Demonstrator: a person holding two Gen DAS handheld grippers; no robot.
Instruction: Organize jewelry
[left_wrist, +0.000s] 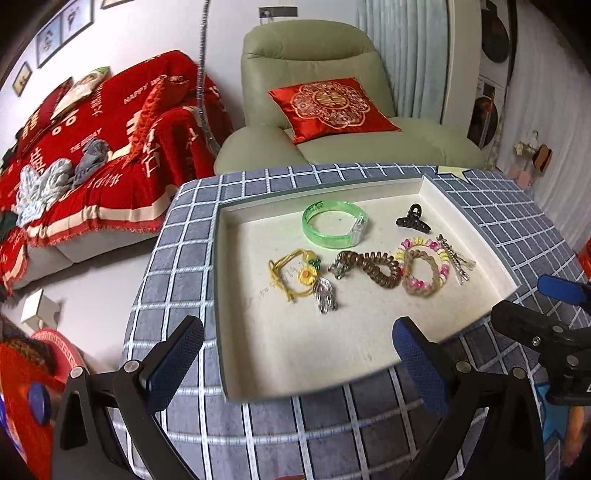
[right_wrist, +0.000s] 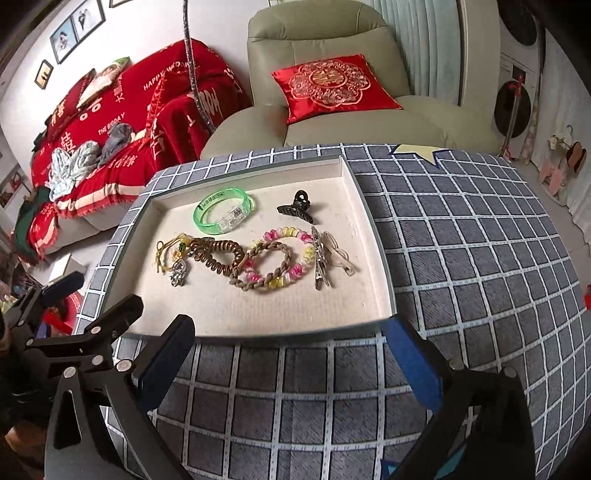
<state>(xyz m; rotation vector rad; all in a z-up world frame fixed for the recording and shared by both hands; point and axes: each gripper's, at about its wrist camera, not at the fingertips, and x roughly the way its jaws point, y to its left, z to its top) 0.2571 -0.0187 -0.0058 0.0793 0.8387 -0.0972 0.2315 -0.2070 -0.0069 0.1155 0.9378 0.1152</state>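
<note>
A shallow white tray (left_wrist: 236, 314) sits on the checked tablecloth and holds the jewelry. In it lie a green bangle (left_wrist: 334, 223), a black claw clip (left_wrist: 413, 219), a brown spiral hair tie (left_wrist: 373, 267), a braided ring over a pink-and-yellow bead bracelet (left_wrist: 424, 269), silver hair clips (left_wrist: 456, 258), a yellow cord with a sunflower (left_wrist: 295, 273) and a silver charm (left_wrist: 325, 297). My left gripper (left_wrist: 295, 365) hangs open over the tray's near edge, holding nothing. My right gripper (right_wrist: 290, 362) is wide open just before the tray's (right_wrist: 369, 229) front rim, also holding nothing.
A grey-blue checked cloth (right_wrist: 461, 258) covers the table, with bare cloth to the right of the tray. Behind the table stands a green armchair (left_wrist: 306, 51) with a red cushion (left_wrist: 332, 107). A red-covered sofa (left_wrist: 92, 147) is at the back left.
</note>
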